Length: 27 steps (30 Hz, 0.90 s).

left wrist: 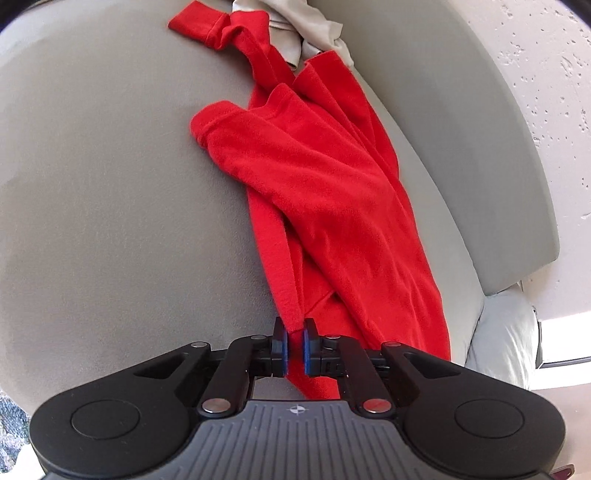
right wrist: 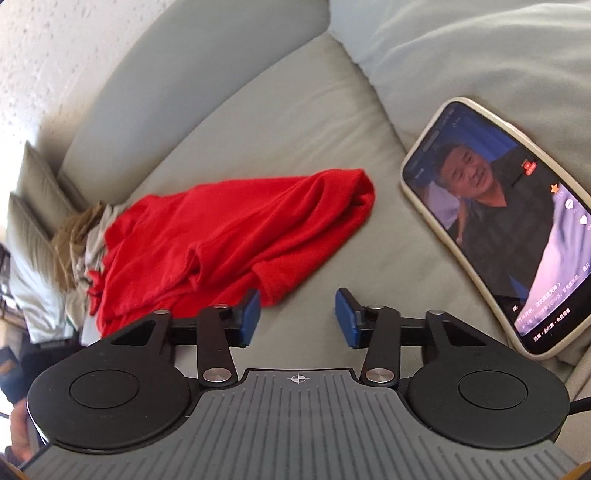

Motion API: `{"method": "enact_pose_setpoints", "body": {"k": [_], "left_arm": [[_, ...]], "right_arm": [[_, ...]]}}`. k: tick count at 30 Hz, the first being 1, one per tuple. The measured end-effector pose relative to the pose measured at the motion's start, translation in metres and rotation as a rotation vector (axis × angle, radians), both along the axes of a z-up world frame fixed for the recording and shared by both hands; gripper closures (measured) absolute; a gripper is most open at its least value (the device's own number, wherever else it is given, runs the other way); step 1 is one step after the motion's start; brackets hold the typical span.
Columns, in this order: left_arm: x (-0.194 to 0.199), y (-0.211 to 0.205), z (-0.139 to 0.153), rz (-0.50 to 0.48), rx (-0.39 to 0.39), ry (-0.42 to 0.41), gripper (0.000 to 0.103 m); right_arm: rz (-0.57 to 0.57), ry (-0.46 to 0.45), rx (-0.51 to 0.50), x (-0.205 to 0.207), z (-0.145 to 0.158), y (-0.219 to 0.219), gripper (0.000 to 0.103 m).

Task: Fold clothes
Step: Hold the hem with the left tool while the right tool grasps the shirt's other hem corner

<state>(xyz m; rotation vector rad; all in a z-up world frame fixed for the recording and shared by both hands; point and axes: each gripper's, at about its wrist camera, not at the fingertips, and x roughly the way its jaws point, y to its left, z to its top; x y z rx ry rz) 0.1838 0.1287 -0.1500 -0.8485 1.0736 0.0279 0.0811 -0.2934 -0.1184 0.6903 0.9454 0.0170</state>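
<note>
A crumpled red garment [left wrist: 317, 192] lies stretched along a grey sofa seat [left wrist: 110, 203]. My left gripper [left wrist: 294, 345] is shut on a strip of the garment's edge, and the cloth runs away from the blue pads toward the far end. In the right wrist view the same red garment [right wrist: 221, 240] lies bunched on the seat [right wrist: 388, 277]. My right gripper [right wrist: 297, 317] is open and empty, just in front of the garment's near sleeve end, its left pad [right wrist: 249, 317] close to the cloth.
A pile of beige and brown clothes [left wrist: 295, 26] lies at the garment's far end, also in the right wrist view [right wrist: 77, 236]. A phone [right wrist: 509, 218] with a lit screen leans on a cushion at right. The sofa back [left wrist: 461, 129] runs beside the garment.
</note>
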Motion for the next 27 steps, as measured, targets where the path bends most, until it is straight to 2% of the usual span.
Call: {"method": "enact_pose_setpoints", "body": {"k": [4, 7, 10, 11, 13, 16, 17, 19, 20, 23, 25, 27], "left_arm": [[0.012, 0.006, -0.001, -0.003, -0.012, 0.032, 0.093], [0.016, 0.004, -0.003, -0.01, -0.001, 0.049, 0.091], [0.018, -0.004, 0.002, -0.041, 0.058, 0.049, 0.089], [0.019, -0.007, 0.004, -0.051, 0.077, 0.049, 0.089], [0.025, -0.015, 0.006, -0.08, 0.137, 0.048, 0.089], [0.03, -0.025, 0.009, -0.115, 0.21, 0.041, 0.089], [0.031, -0.026, 0.009, -0.122, 0.224, 0.04, 0.089], [0.034, -0.028, 0.009, -0.131, 0.241, 0.039, 0.089], [0.03, -0.026, 0.01, -0.134, 0.242, 0.038, 0.089], [0.021, -0.024, 0.012, -0.147, 0.246, 0.032, 0.089], [0.019, -0.024, 0.013, -0.16, 0.254, 0.025, 0.089], [0.019, -0.026, 0.013, -0.174, 0.271, 0.017, 0.089]], "right_arm": [[-0.027, -0.051, -0.063, 0.009, 0.001, -0.004, 0.064], [-0.026, -0.136, -0.026, 0.01, 0.018, -0.008, 0.064], [0.061, -0.086, 0.094, 0.034, 0.02, -0.003, 0.062], [0.098, -0.055, 0.119, 0.045, 0.019, 0.002, 0.055], [0.174, -0.046, 0.06, 0.062, 0.022, 0.023, 0.055], [0.325, -0.117, -0.165, 0.079, 0.034, 0.068, 0.052], [0.386, -0.124, -0.259, 0.082, 0.031, 0.083, 0.045], [0.506, -0.136, -0.445, 0.087, 0.025, 0.114, 0.044], [0.562, -0.142, -0.536, 0.09, 0.022, 0.128, 0.048], [0.563, -0.171, -0.599, 0.101, 0.025, 0.132, 0.097], [0.56, -0.192, -0.64, 0.109, 0.028, 0.134, 0.097], [0.39, -0.248, -0.629, 0.125, 0.052, 0.117, 0.097]]}}
